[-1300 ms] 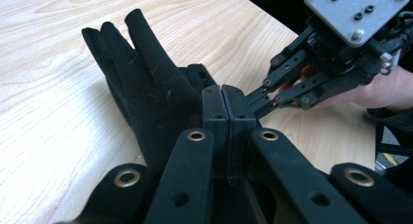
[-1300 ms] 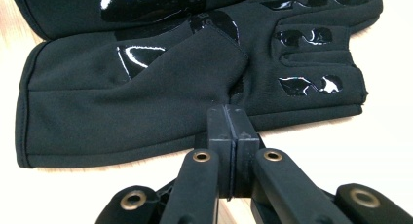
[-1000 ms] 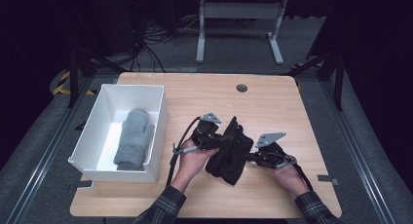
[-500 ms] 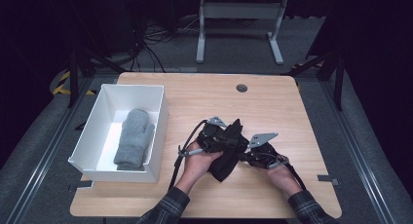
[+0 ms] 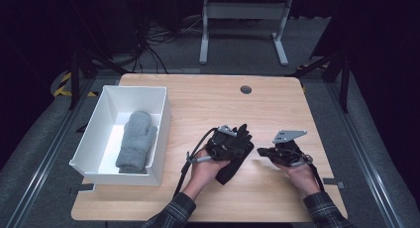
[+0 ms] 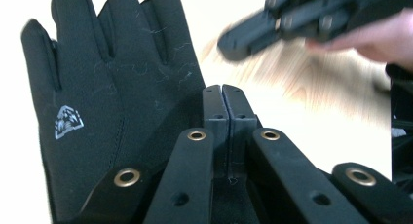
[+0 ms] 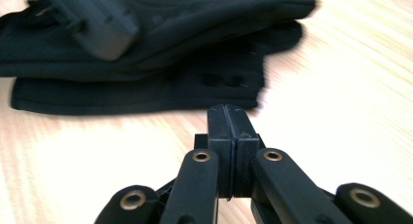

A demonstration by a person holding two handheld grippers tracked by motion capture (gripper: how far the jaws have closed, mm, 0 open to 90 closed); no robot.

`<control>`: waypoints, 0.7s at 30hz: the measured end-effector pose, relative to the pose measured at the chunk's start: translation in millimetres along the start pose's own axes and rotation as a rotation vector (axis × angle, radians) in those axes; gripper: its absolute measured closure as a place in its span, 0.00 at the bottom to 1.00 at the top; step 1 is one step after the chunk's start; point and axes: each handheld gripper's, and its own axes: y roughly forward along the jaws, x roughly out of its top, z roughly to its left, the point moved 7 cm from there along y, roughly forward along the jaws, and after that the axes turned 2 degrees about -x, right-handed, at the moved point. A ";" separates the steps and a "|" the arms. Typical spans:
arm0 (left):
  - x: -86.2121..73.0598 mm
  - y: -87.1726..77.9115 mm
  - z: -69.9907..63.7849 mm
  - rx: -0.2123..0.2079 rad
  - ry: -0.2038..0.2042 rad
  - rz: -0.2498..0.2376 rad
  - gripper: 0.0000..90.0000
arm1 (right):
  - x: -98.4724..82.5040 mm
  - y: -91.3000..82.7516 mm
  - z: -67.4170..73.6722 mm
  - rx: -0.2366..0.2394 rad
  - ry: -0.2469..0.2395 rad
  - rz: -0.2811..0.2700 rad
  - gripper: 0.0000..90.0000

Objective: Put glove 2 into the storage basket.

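Grey mitten point(image 5: 135, 141) is sitting boxed in the white bin point(image 5: 159, 134); black glove point(image 5: 236, 156) is waiting on the table point(image 5: 208, 104), left gripper point(image 5: 233, 144) and right gripper point(image 5: 261, 151) both pressed together, holding nothing

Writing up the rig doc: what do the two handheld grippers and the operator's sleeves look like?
Both are matte black. The left gripper trails a black cable; the right gripper carries a grey three-cornered plate on top. Up close, each has two flat black jaws on linkage arms with brass-coloured rivets, as on the left gripper's own fingers. The sleeves are dark plaid.
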 end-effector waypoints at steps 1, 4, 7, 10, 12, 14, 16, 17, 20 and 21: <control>-0.8 0.9 -0.4 -0.006 0.005 0.008 0.98 | -1.4 -1.1 -2.9 -0.004 0.006 -0.002 0.95; 0.7 -0.7 -3.0 -0.001 0.024 -0.003 0.87 | -5.8 -3.4 -9.1 -0.019 0.017 0.005 0.88; 0.3 -3.4 -5.9 -0.009 0.031 0.002 0.92 | -8.7 -3.6 -11.8 -0.029 0.019 0.012 0.79; -6.9 0.6 -10.3 -0.014 0.041 0.028 0.99 | -12.0 -3.8 -15.1 -0.041 0.026 0.016 0.65; -10.4 3.4 -12.1 -0.017 0.040 0.041 0.99 | -13.3 -3.7 -16.0 -0.046 0.033 0.018 0.60; -18.8 10.2 -13.1 -0.002 0.050 0.083 0.99 | -18.1 -1.5 -21.7 -0.074 0.039 0.022 0.44; -23.7 13.1 -12.0 0.020 0.056 0.110 1.00 | -19.9 -0.9 -25.5 -0.088 0.050 0.018 0.39; -25.9 14.1 -11.9 0.022 0.056 0.118 1.00 | -20.4 -0.8 -26.8 -0.093 0.052 0.015 0.37; -28.6 12.7 -11.6 0.044 0.072 0.134 1.00 | -21.9 -0.4 -29.7 -0.093 0.067 0.011 0.35; -29.5 11.6 -11.8 0.049 0.075 0.139 1.00 | -22.8 -0.1 -31.2 -0.101 0.069 0.013 0.34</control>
